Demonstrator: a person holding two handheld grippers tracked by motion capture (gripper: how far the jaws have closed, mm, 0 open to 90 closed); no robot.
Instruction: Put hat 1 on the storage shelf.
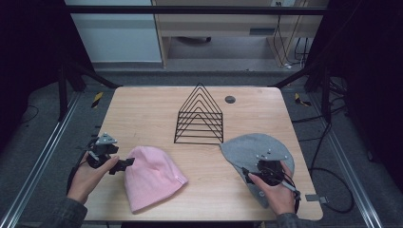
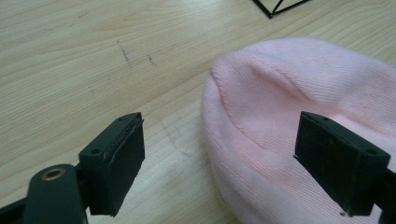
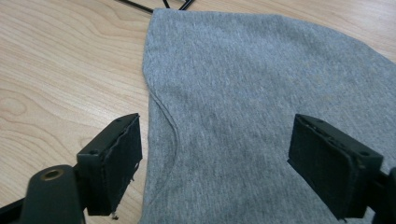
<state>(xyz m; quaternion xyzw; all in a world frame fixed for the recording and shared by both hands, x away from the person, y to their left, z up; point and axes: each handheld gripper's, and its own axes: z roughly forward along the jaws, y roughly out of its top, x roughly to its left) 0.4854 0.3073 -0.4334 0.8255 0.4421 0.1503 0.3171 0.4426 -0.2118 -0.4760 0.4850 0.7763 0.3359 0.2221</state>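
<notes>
A pink knit beanie (image 1: pixel 151 176) lies flat on the wooden table (image 1: pixel 142 114), front left of centre. My left gripper (image 1: pixel 124 164) is open at its left edge; in the left gripper view the beanie (image 2: pixel 299 102) reaches between the jaws, one jaw over bare wood, the other over the knit. A grey beanie (image 1: pixel 247 145) lies at the front right. My right gripper (image 1: pixel 248 175) hovers open over its near part; the grey beanie (image 3: pixel 261 93) spans most of the gap between the jaws (image 3: pixel 219 168). Nothing is gripped.
A black wire rack (image 1: pixel 200 116) shaped like nested triangles stands at the table's centre, just behind both hats. A round dark grommet (image 1: pixel 230 99) sits at the back. Cables trail off the right edge. Metal frame rails flank the table.
</notes>
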